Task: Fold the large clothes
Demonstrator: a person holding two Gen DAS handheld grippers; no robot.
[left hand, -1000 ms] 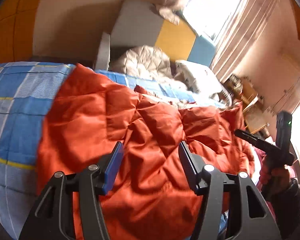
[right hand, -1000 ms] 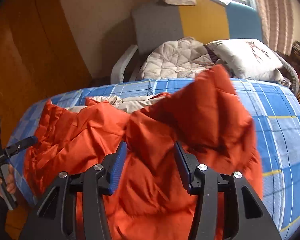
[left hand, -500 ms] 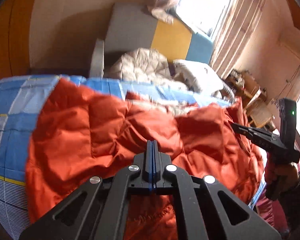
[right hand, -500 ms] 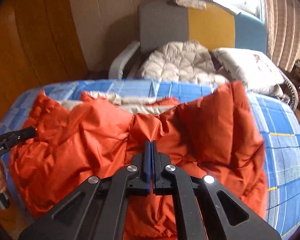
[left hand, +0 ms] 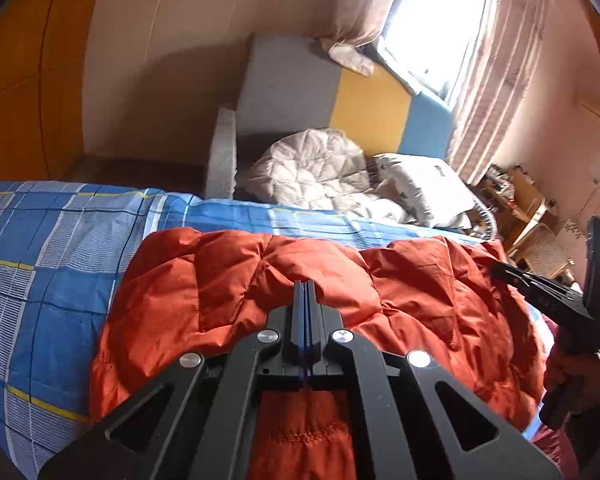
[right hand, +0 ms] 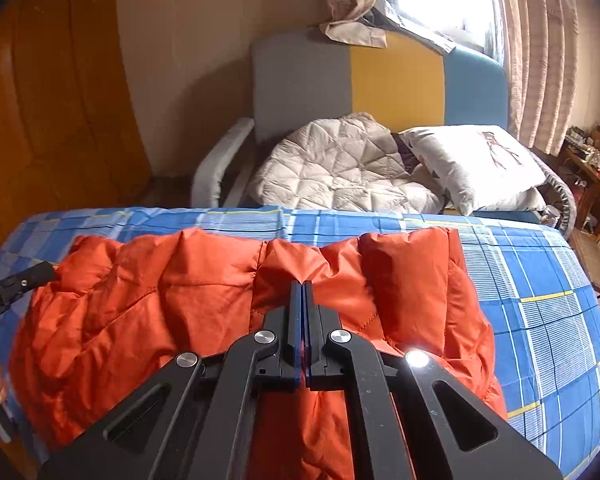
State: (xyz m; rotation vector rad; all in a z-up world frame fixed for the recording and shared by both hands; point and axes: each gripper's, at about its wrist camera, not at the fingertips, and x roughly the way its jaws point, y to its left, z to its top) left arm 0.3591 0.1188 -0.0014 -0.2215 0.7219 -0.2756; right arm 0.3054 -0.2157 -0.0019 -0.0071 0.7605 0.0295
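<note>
An orange quilted down jacket lies across the blue plaid bed; it also shows in the right wrist view. My left gripper is shut on the near edge of the jacket. My right gripper is shut on the near edge of the jacket further to the right. In the left wrist view the right gripper shows at the right edge. In the right wrist view the left gripper shows at the left edge. The cream lining is hidden under the folded orange fabric.
The blue plaid bed sheet extends left and right of the jacket. Behind the bed stands a grey, yellow and blue armchair holding a beige quilted coat and a pillow. A wicker chair stands at the right.
Both grippers closed on the jacket's near edge and pulled it toward the bed's far side. The jacket is now folded over, hiding the cream lining.
</note>
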